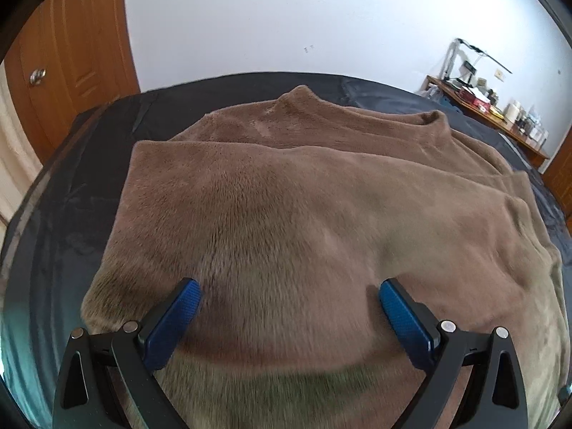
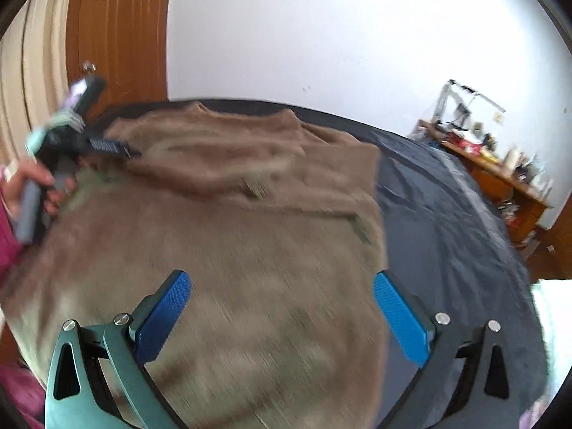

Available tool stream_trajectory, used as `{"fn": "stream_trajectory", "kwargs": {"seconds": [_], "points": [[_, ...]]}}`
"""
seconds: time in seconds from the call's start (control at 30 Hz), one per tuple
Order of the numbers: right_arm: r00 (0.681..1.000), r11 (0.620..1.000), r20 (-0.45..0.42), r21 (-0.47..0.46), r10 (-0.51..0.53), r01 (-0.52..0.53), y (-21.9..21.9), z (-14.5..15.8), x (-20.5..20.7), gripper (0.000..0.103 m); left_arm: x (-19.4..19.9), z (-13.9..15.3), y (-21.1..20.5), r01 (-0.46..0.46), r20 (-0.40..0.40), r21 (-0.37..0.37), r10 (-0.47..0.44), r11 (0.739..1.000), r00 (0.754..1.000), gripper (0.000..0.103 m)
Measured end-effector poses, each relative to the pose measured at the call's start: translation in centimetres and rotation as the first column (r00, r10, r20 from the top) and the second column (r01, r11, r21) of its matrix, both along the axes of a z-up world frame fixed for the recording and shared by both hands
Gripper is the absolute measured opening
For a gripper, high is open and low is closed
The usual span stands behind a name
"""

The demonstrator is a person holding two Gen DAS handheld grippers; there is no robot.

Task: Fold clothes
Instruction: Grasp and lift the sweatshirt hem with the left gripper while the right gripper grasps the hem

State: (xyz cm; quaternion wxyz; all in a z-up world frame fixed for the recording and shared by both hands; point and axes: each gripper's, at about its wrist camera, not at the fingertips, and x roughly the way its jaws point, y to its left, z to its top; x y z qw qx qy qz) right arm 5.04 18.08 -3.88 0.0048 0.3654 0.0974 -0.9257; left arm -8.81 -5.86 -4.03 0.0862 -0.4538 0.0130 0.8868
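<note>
mostly blurred, brown sweater [image 1: 304, 214] (near hem cut off), left gripper [image 1: 289, 307] wide, right gripper [image 2: 282, 300] wide

one brown fleece garment [image 1: 304, 214] lies on one dark bed [image 1: 71, 186], with two tongs [image 1: 289, 307] [image 2: 280, 304], one door [image 1: 71, 53] and one cluttered worktop [image 1: 500, 114].

- The left gripper [image 1: 289, 293] points forward, its two blue-padded fingers [image 1: 175, 318] spread wide apart with nothing between them.
- The right gripper [image 2: 282, 286] likewise has its blue pads [image 2: 400, 318] set far apart and clasps nothing.
- In the right wrist view, the person's left hand [image 2: 34, 186] wraps around the left gripper's handle at the far left, fingers curled about the grip; the view is blurred.
</note>
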Motion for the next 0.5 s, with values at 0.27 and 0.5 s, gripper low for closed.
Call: {"fn": "stream_trajectory", "kwargs": {"seconds": [0.27, 0.5], "points": [[0.998, 0.990, 0.026, 0.133, -0.048, 0.044, -1.6, -1.9, 1.1, 0.103, 7.1, 1.0, 1.1, 0.138, -0.049, -0.081, -0.142, 0.987, 0.989, 0.102], [1.000, 0.988, -0.001, 0.155, 0.001, -0.001, -3.4, -1.8, 1.8, 0.103, 13.3, 0.2, 0.5, 0.225, -0.065, -0.125, -0.234, 0.966, 0.970, 0.102]]}}
